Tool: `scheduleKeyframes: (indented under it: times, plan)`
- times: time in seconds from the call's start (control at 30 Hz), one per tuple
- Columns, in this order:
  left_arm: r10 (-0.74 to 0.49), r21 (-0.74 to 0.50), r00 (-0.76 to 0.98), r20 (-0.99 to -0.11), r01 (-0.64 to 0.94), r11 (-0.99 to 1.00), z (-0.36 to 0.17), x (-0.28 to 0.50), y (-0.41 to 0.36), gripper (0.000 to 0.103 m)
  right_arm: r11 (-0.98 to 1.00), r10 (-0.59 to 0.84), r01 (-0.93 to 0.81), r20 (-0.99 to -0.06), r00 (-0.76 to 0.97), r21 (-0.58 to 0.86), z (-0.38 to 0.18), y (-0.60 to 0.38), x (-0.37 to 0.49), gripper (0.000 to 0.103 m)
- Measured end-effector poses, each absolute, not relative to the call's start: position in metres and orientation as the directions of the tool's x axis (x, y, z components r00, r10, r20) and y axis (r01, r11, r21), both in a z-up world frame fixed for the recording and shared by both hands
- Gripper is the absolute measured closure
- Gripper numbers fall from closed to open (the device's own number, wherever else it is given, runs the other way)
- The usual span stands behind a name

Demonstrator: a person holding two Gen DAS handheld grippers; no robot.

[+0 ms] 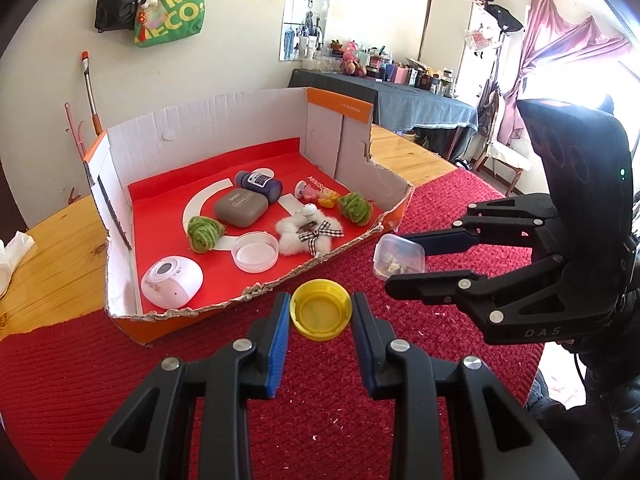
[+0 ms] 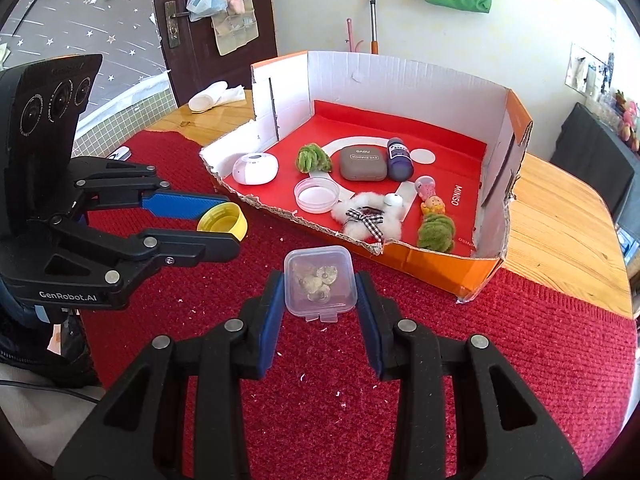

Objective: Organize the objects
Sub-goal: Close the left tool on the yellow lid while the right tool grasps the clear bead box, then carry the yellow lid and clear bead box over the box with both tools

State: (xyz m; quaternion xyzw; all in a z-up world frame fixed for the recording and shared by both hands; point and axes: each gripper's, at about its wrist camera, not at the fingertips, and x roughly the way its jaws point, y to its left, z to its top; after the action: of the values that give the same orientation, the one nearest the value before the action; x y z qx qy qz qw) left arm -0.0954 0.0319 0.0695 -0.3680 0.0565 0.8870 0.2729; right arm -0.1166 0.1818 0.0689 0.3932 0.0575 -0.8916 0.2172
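A yellow bottle cap (image 1: 321,310) lies open side up on the red mat, between the pads of my left gripper (image 1: 321,320), whose jaws stand just wider than the cap. It also shows in the right wrist view (image 2: 222,222). A small clear square box (image 2: 320,280) with pale bits inside sits between the pads of my right gripper (image 2: 320,300); the pads look close to its sides. In the left wrist view the box (image 1: 399,261) is between the right gripper's fingers (image 1: 436,240). The cut-down cardboard box (image 1: 224,132) lies just beyond both.
The cardboard box holds a white camera (image 1: 172,281), two green yarn balls (image 1: 205,233), a grey case (image 1: 240,208), a dark bottle (image 1: 259,185), a clear round lid (image 1: 256,251), a fluffy white toy (image 1: 308,232) and small figurines (image 1: 320,196). A wooden table (image 1: 52,240) carries the red mat (image 1: 320,420).
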Motion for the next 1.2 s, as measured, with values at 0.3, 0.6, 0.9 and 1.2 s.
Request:
scheduleKeyframes:
  times: [0.3, 0.6, 0.9, 1.2]
  plan:
    - [0.440, -0.103, -0.596, -0.672, -0.514, -0.852, 0.079, -0.101, 0.030, 0.072, -0.899, -0.340, 0.435, -0.723, -0.601, 0.061, 0.077, 0.181, -0.120, 0.069]
    - [0.363, -0.050, -0.600, -0.713, -0.473, -0.880, 0.113, -0.172, 0.030, 0.072, -0.932, -0.227, 0.362, -0.743, -0.630, -0.022, 0.135, 0.182, -0.185, 0.069]
    - [0.242, 0.001, -0.515, -0.822, -0.427, -0.904, 0.097, -0.255, 0.035, 0.072, -0.943, -0.037, 0.306, -0.872, -0.488, -0.130, 0.111, 0.176, -0.281, 0.069]
    - [0.149, 0.062, -0.488, -0.860, -0.390, -0.919, 0.079, -0.293, 0.042, 0.072, -0.963, 0.041, 0.232, -0.921, -0.386, -0.139, 0.079, 0.172, -0.318, 0.069]
